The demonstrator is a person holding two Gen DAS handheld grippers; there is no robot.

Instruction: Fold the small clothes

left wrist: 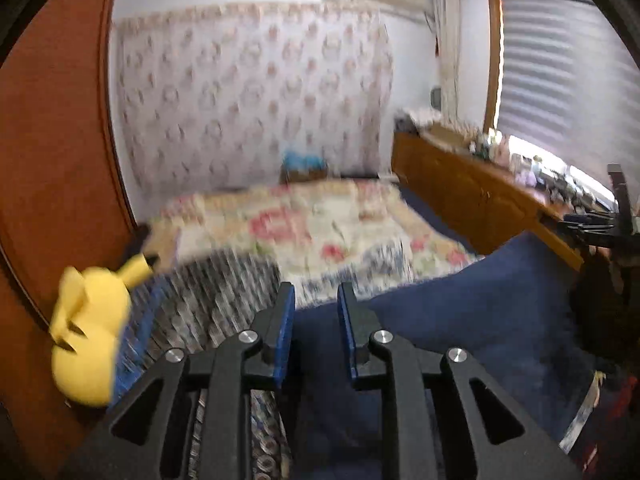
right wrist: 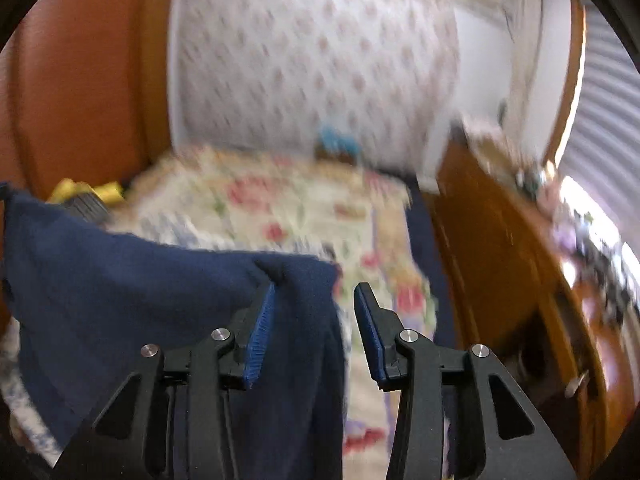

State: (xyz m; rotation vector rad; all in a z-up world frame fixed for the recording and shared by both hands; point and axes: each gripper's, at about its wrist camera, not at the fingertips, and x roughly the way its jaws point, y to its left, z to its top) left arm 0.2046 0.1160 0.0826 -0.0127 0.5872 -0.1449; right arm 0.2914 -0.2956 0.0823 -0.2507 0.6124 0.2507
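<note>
Both grippers, left gripper (left wrist: 316,300) and right gripper (right wrist: 316,300), have jaws parted above the floral bed (left wrist: 320,232), navy garment (right wrist: 160,288) draped over the right's finger, unclamped, seemingly mid-fold.

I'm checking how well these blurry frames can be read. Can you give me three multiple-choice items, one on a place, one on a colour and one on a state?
1. Where is the yellow plush toy in the left wrist view?
A. left, beside the orange-brown wooden panel
B. on the wooden cabinet
C. on the window sill

2. What colour is the cloth draped at the right claw?
A. red
B. dark blue
C. white

3. How do the right claw's fingers stand?
A. shut together
B. apart
C. out of view

Answers: 1 A, the toy sits at the left edge against the panel. 2 B, the fabric is navy. 3 B, a clear gap shows between the fingers, with cloth hanging over one.
</note>
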